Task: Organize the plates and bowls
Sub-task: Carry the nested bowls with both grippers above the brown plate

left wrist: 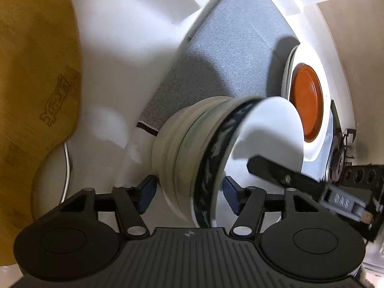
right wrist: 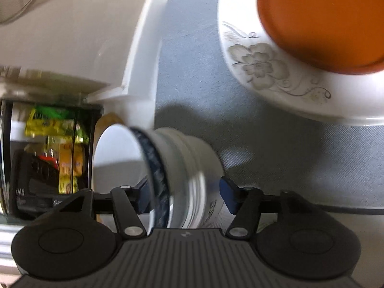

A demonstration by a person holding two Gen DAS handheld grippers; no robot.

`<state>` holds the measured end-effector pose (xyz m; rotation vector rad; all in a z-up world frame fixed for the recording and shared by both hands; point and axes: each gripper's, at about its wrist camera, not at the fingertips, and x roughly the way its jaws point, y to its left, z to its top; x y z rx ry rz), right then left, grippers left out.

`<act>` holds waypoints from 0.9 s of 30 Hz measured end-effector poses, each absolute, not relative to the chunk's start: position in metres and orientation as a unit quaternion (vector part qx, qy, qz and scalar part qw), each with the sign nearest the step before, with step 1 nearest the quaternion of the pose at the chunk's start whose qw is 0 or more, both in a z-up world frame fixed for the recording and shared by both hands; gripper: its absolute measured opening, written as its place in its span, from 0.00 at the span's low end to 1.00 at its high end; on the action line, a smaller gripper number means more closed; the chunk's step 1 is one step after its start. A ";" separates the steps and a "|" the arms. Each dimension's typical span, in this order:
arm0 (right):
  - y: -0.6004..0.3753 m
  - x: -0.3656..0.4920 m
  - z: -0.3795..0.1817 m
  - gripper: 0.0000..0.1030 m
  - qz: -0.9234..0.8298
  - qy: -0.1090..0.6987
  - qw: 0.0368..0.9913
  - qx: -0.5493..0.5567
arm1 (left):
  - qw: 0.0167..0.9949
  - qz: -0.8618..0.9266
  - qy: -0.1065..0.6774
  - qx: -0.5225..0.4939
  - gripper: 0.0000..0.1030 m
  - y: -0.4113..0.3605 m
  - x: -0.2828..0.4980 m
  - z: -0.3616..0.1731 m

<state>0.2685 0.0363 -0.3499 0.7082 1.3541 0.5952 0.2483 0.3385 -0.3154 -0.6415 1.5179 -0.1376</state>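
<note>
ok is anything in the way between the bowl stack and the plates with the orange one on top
Nothing visible: only bare grey mat lies between the bowl stack and the plate pile topped by the orange plate.

Much cut off, some blurred

The orange plate point(right wrist: 321, 21) runs off the right wrist view's top and right edges, hiding that part of the flowered white plate point(right wrist: 276, 79) under it. Left of that plate, the stacked bowls point(right wrist: 177, 168) are smeared — whether either gripper's pads touch them cannot be told. Further left, the yellow packets point(right wrist: 60, 129) are too blurred to read.
</note>
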 end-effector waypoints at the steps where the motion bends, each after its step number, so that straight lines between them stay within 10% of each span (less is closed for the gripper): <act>1: 0.035 0.268 -0.350 0.61 0.264 0.602 0.684 0.317 | 0.682 -0.063 0.672 -0.280 0.56 0.339 0.247 -0.313; 6: 0.040 0.264 -0.330 0.48 0.291 0.586 0.709 0.261 | 0.696 -0.067 0.663 -0.267 0.38 0.348 0.238 -0.297; 27: 0.029 0.260 -0.305 0.36 0.277 0.575 0.730 0.244 | 0.732 -0.033 0.652 -0.196 0.38 0.316 0.242 -0.263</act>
